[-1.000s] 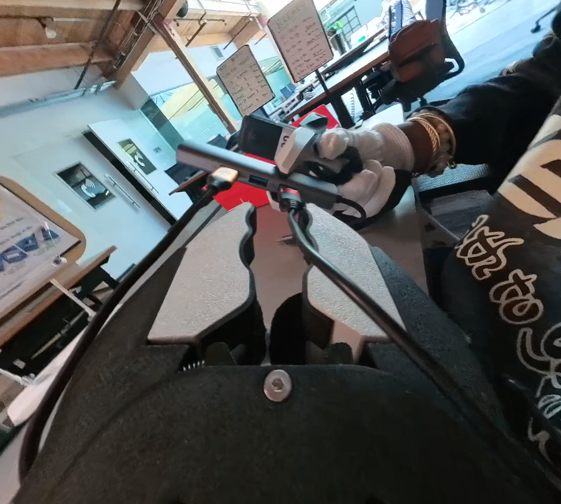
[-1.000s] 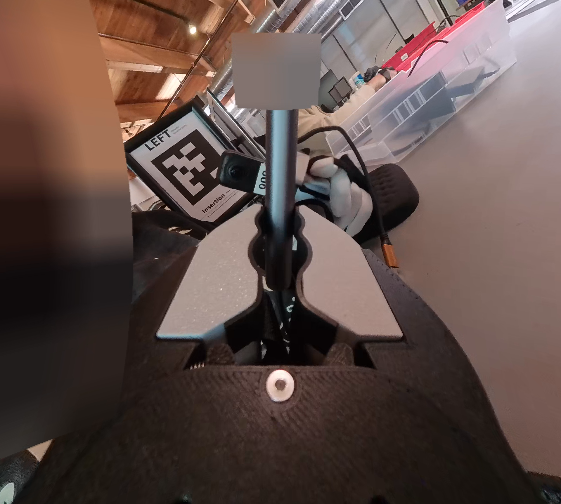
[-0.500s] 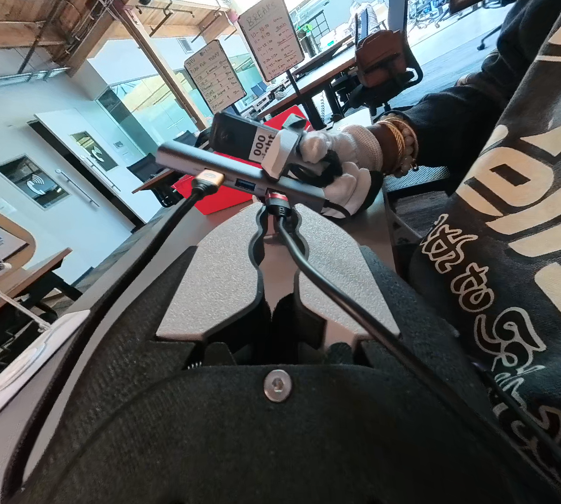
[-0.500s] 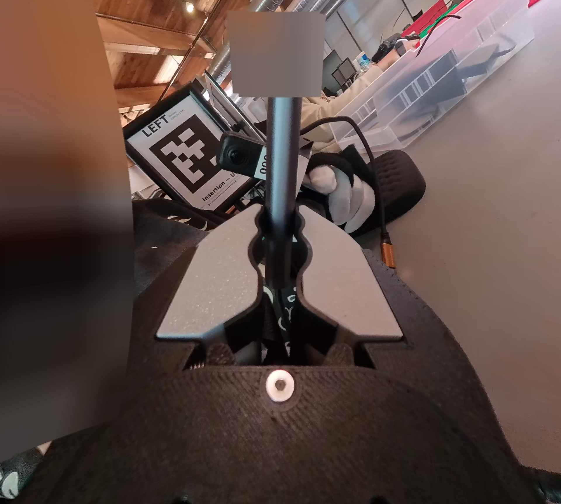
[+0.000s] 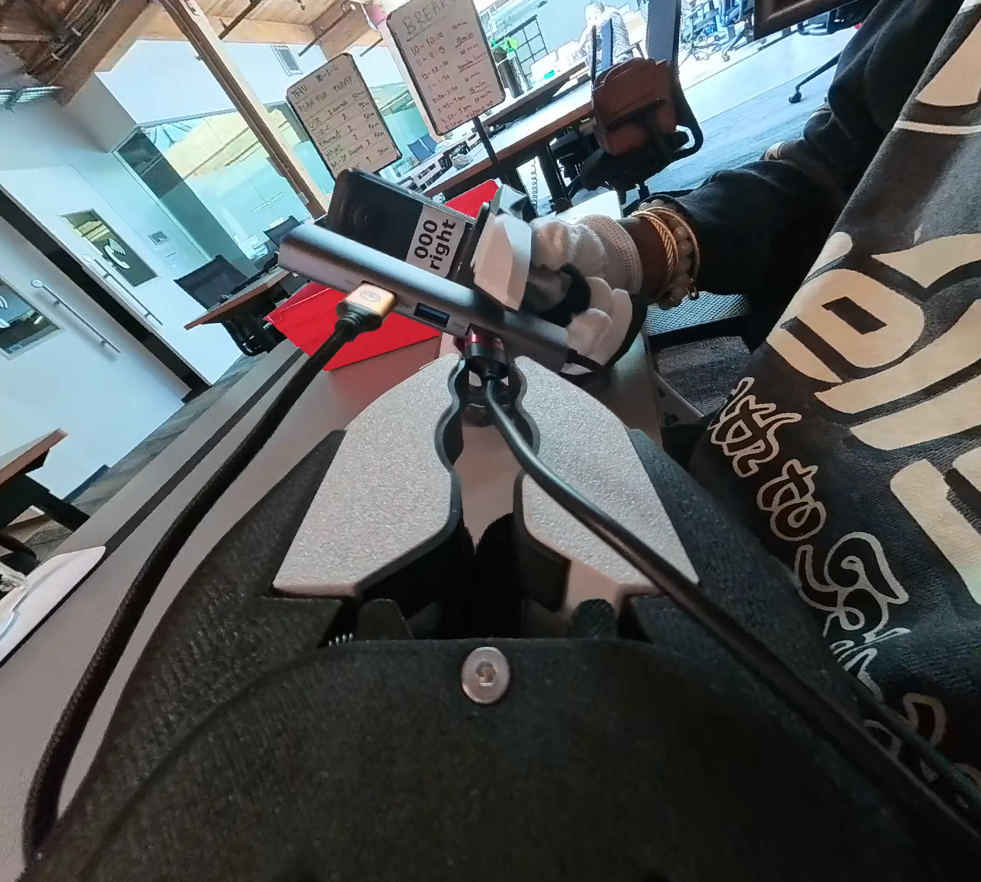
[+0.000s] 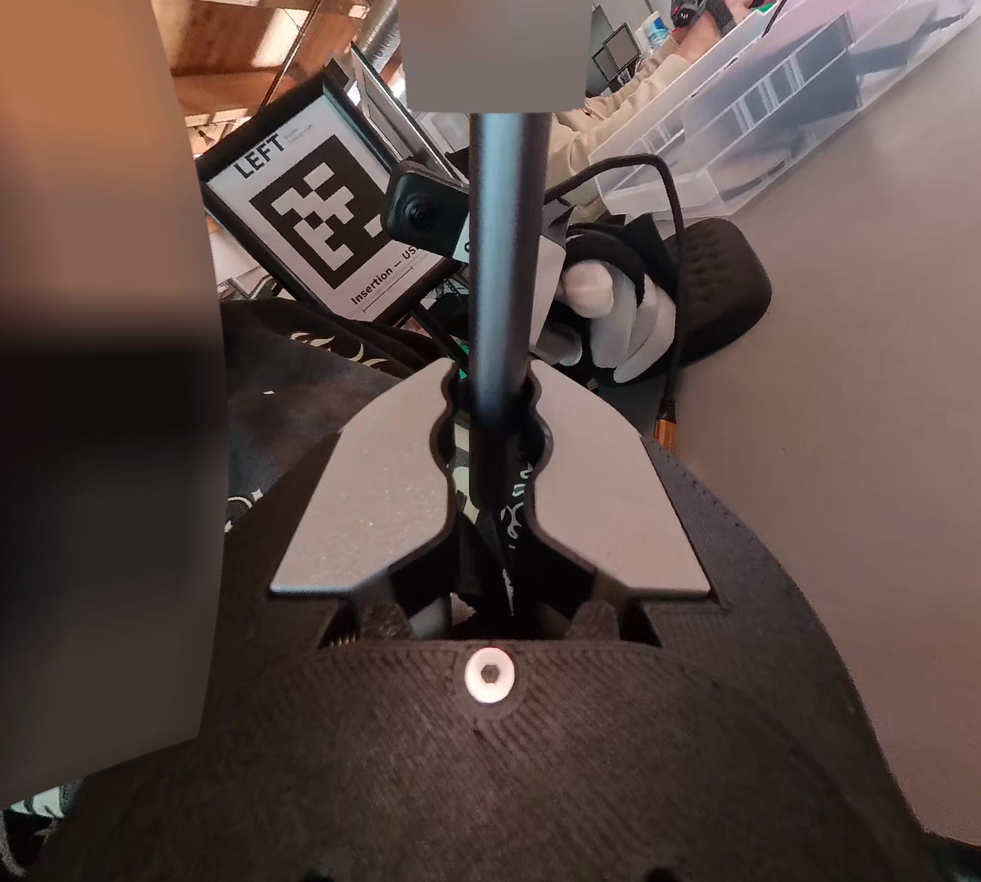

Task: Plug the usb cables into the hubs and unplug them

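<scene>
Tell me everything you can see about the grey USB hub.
The hub is a slim grey bar, metal by its look, held off the table and tilted. The right gripper is shut on one end. Along its side, a gold plug on a braided black cable sits in one port, a blue port beside it is empty, and a red-collared plug sits in the next. The left gripper closes around that plug's cable just below the hub.
</scene>
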Action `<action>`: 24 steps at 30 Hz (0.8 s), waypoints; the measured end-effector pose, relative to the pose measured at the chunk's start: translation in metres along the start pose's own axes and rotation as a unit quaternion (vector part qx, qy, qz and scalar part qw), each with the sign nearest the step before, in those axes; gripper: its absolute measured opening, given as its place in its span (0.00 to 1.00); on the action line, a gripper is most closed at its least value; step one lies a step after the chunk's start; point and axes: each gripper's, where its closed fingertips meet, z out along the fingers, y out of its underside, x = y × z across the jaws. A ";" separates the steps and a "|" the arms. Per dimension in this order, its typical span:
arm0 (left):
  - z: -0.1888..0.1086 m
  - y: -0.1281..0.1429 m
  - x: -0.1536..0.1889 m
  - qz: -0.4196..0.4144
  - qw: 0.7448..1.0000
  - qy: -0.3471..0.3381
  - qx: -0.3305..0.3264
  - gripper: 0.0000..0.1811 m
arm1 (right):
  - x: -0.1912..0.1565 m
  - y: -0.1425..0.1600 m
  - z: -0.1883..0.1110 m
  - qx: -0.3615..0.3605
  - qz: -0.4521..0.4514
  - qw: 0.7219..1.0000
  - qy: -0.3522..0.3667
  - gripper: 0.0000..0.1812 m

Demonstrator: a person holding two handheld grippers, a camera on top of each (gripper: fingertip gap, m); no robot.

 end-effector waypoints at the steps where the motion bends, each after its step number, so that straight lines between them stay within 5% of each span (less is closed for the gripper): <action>1: 0.000 0.000 0.000 0.000 1.000 0.000 0.000 0.07 | 0.000 0.000 0.000 0.000 0.000 1.000 0.001 0.12; 8: -0.001 -0.002 -0.001 0.001 1.000 -0.004 0.005 0.07 | 0.002 -0.015 -0.016 0.043 0.001 0.999 0.012 0.09; 24: -0.001 -0.004 0.003 -0.001 1.000 0.013 0.012 0.07 | -0.002 -0.008 -0.013 0.021 -0.007 1.000 0.001 0.09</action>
